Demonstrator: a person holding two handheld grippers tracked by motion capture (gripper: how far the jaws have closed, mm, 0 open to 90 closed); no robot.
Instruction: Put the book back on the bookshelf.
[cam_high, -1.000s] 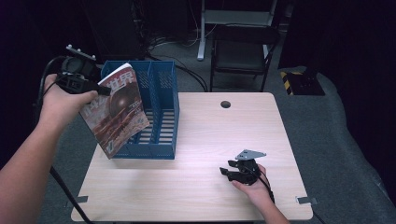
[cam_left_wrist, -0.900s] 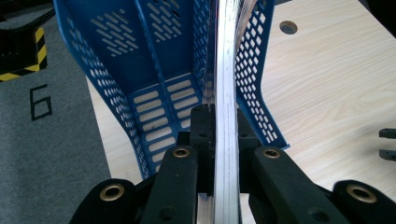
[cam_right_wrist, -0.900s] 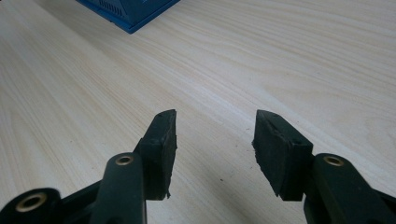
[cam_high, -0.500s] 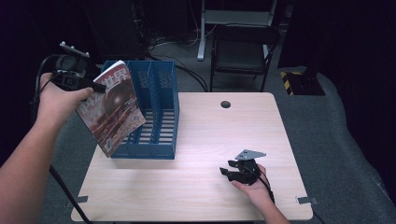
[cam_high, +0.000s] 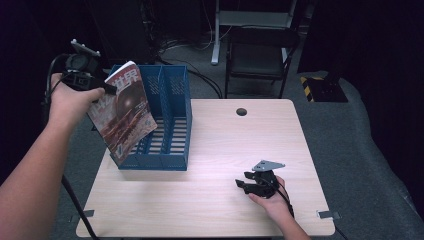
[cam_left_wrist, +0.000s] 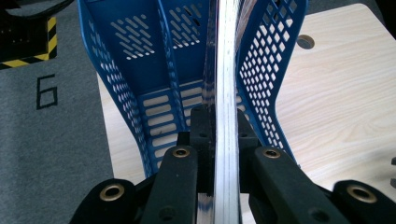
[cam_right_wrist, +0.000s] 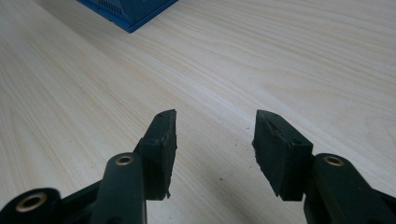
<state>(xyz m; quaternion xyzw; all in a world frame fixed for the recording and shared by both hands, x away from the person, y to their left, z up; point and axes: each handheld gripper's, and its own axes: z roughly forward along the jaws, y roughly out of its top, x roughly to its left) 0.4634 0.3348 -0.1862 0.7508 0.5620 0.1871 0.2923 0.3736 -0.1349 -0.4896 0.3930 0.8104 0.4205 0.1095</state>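
My left tongs (cam_high: 107, 90) pinch the thin, floppy magazine (cam_high: 125, 112) by its top edge above the blue rack (cam_high: 170, 120), while my right tongs (cam_high: 245, 184) rest spread on the counter (cam_high: 225, 145).

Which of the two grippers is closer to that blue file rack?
Left. The left gripper holds the magazine just over the blue file rack's left compartment. The right gripper rests open on the table, well away toward the near right edge.
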